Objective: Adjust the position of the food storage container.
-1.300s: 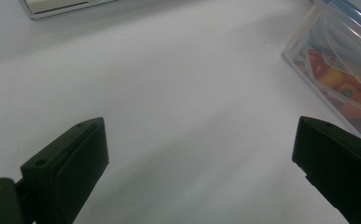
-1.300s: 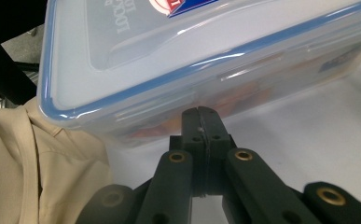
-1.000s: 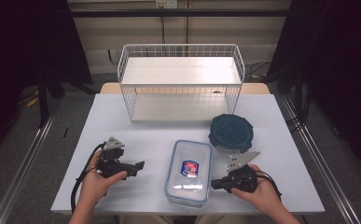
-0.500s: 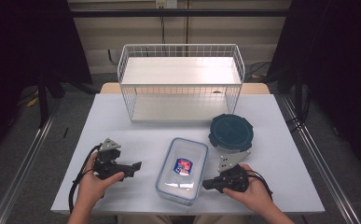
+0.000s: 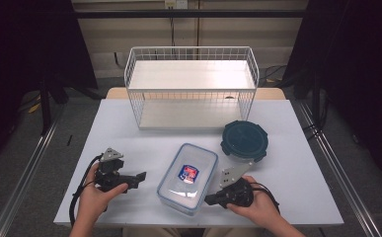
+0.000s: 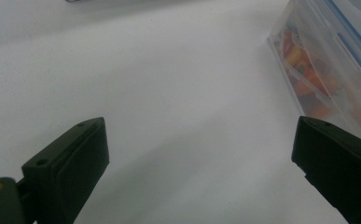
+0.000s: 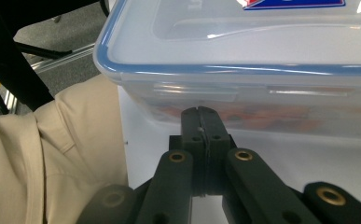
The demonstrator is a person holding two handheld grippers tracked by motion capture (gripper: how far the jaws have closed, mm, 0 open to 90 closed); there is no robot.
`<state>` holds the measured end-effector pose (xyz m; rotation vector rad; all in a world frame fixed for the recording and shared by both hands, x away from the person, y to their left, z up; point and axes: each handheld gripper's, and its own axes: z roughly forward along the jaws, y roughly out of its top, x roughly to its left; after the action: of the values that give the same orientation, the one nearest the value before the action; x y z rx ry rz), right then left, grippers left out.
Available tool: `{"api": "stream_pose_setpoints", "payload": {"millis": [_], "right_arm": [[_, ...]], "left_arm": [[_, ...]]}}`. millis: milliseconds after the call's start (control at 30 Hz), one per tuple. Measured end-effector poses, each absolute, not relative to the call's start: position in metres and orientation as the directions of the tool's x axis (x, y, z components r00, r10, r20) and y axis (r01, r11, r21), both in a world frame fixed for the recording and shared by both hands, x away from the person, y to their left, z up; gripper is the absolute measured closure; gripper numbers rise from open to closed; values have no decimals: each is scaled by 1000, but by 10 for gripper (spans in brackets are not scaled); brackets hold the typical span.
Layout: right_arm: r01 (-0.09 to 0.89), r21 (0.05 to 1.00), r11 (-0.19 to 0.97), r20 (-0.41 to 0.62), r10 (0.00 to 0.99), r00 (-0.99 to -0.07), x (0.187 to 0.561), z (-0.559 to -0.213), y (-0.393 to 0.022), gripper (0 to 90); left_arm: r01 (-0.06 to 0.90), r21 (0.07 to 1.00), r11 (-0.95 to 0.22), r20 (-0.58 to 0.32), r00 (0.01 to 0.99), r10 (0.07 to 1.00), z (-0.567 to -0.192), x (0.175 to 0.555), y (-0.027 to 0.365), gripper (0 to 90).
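— What's in the clear box [image 5: 187, 178] at the table's [image 5: 129, 128] near edge?
— Orange bits. Right gripper [image 5: 209, 200], jaws together, is at its side; left gripper [image 5: 140, 177] gapes nearby. Round tub [image 5: 245, 140] lidded.

Seen from the high view, even overhead light falls on a pale bench [image 5: 129, 128], which is bright and sharp, while the room around it sinks into near black. Shadows are soft and short. A white glare patch sits on the clear container [image 5: 188, 177] lid. The left gripper view is hazy and washed out, the container [image 6: 327, 65] blurred. The right gripper view is crisper, its nearest parts soft.
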<state>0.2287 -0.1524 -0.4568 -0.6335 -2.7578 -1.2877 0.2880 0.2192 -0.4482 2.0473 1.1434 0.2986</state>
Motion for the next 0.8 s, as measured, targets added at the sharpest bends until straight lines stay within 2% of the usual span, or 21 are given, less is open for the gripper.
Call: {"api": "stream_pose_setpoints", "payload": {"millis": [800], "right_arm": [[351,763,543,161,366,-916,240,-459,-101,900]], "left_arm": [[638,719,-276,-159,537,828,-445,288,228,38]]}}
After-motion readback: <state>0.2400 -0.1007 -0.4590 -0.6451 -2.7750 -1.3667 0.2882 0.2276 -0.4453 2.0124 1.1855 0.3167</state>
